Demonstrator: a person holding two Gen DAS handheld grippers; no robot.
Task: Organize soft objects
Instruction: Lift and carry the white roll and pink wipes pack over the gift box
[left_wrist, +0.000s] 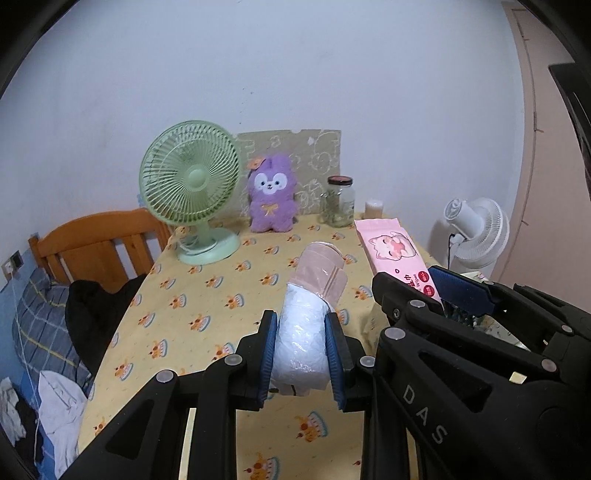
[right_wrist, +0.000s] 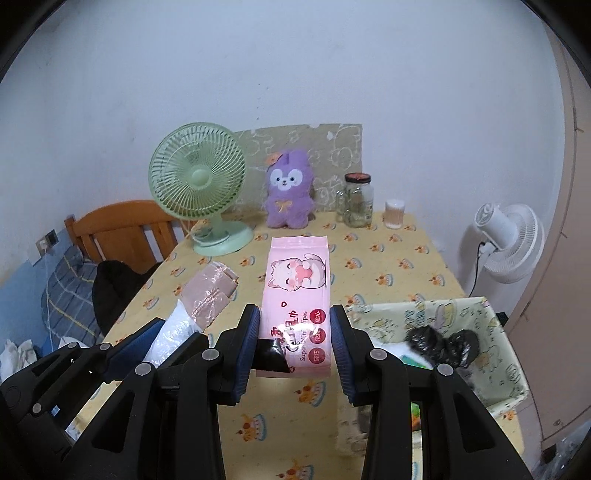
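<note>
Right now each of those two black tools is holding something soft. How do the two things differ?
The pink wipes pack in the right tool is flat, with a printed cartoon cat; the plastic-wrapped bundle in the left tool is rounded and plain white and beige. The wipes pack points straight ahead; the bundle leans right. Both are clamped at the near end and stick out over the yellow tablecloth.

A: Plain pale grey-white painted wall (right_wrist: 295, 74) behind the counter (right_wrist: 388, 258), which wears a yellow cloth printed with small cakes.

B: Noted. Orange wooden slatted headboard (left_wrist: 99, 240) at left; blue plaid bedding (left_wrist: 40, 317) below it.

A: White standing fan (right_wrist: 509, 240) right, beside a pinkish door panel (left_wrist: 554, 184). Light dim and even.
</note>
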